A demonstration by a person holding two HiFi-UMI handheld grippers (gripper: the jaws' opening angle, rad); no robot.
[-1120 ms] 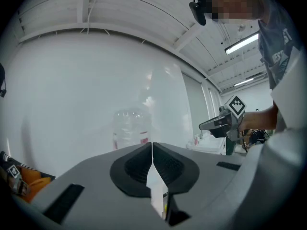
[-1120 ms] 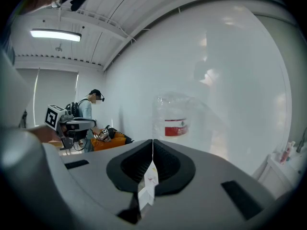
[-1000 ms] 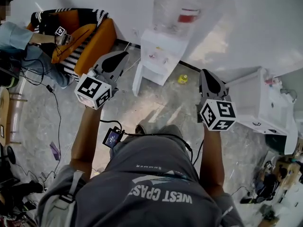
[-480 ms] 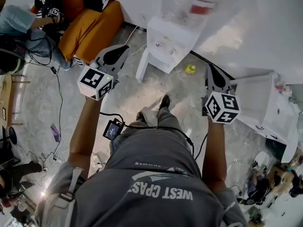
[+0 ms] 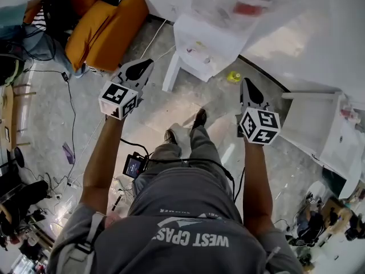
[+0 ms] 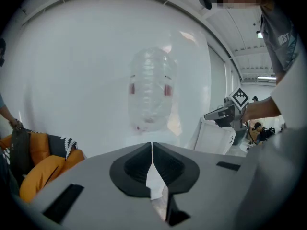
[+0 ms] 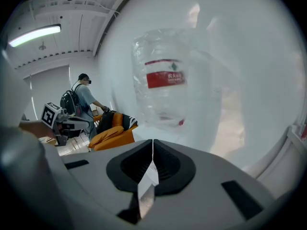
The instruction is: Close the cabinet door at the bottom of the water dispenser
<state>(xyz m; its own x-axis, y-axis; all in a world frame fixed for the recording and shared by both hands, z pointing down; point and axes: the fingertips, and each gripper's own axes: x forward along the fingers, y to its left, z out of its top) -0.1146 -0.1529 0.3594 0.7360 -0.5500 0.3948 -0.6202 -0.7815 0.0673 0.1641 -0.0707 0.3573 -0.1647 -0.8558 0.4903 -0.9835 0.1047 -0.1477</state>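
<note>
Nearby, orange sofa (image 5: 105, 32) stands beside water dispenser (image 5: 206, 45).

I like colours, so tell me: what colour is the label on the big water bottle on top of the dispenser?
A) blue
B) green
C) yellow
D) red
D: the clear water bottle standing on the dispenser has a red band round it, plain in the right gripper view.

The white water dispenser (image 5: 206, 43), carrying a clear plastic bottle (image 5: 234, 1), is standing against the wall. Its white bottom cabinet door (image 5: 170, 75) is hanging open.
</note>
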